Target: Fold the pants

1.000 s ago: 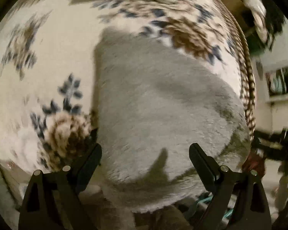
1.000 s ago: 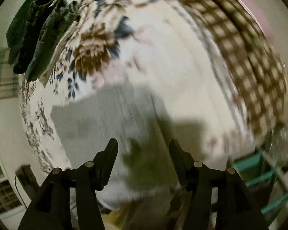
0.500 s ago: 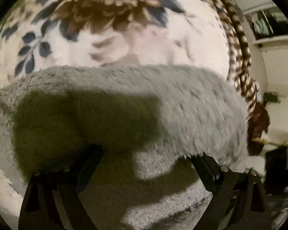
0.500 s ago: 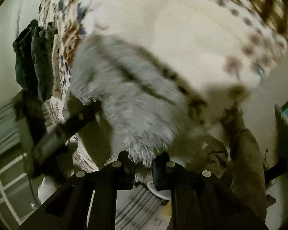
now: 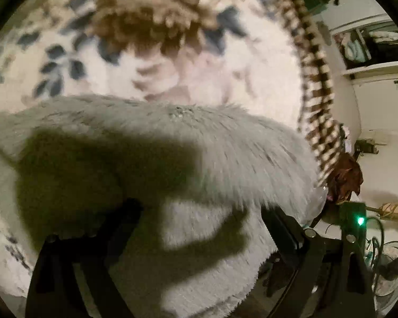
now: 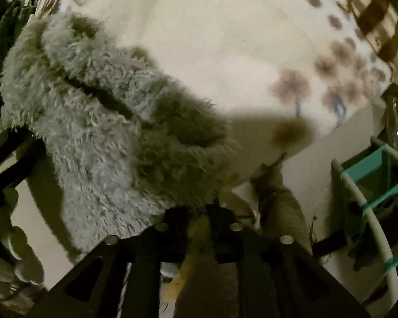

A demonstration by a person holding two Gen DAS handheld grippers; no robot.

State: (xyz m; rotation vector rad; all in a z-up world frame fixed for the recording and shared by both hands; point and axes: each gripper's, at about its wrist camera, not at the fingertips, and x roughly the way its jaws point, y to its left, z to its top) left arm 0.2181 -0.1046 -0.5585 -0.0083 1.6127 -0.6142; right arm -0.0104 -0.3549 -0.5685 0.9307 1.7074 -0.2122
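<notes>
The fluffy grey pants (image 5: 199, 153) lie on a flowered bedspread (image 5: 151, 39), near its edge. In the left wrist view my left gripper (image 5: 201, 209) is open, with its jaws wide apart over the pants' near edge, a fold of fabric between them. In the right wrist view the pants (image 6: 98, 122) hang off the bed's edge on the left. My right gripper (image 6: 199, 212) is shut on the lower corner of the pants and holds it up.
The bedspread (image 6: 225, 53) has a brown checked border (image 6: 379, 26). A teal and white rack (image 6: 371, 175) stands at the right. Dark green clothes (image 6: 2, 42) lie at the bed's far left. A fan (image 5: 390, 267) and a device with a green light (image 5: 360, 221) stand beside the bed.
My right gripper has closed on the pants' edge and lifted it. My left gripper has moved down close onto the pants, still open.
</notes>
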